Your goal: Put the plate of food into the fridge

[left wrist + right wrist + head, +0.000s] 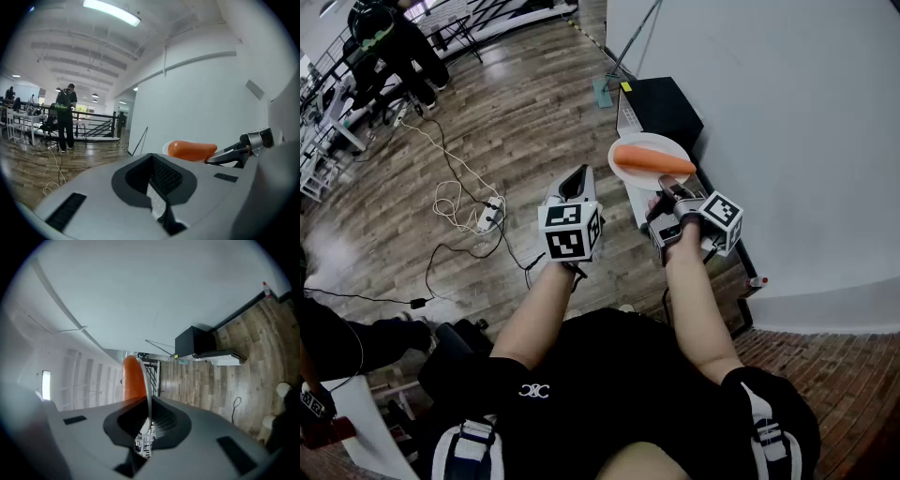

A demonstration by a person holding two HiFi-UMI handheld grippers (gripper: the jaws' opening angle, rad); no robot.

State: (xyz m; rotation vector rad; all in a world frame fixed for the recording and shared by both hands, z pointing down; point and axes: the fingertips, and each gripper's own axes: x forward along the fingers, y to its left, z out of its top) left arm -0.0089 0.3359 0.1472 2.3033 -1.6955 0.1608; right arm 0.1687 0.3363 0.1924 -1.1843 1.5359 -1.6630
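Observation:
A white plate (628,148) carrying an orange carrot (652,162) hangs in the air in the head view, with my right gripper (668,193) shut on its near rim. In the right gripper view the plate (149,390) runs edge-on between the jaws, with the carrot (133,380) to its left. My left gripper (574,180) floats to the left of the plate, apart from it; its jaws stand shut with nothing in them. From the left gripper view the carrot (192,150) shows ahead on the right. The small black fridge (666,108) stands beyond the plate, against the wall.
A white wall (787,141) fills the right side. A low white unit (635,204) sits under the plate, by the fridge. A power strip with looped cables (485,216) lies on the wooden floor at left. A person in black (394,37) stands far back by desks.

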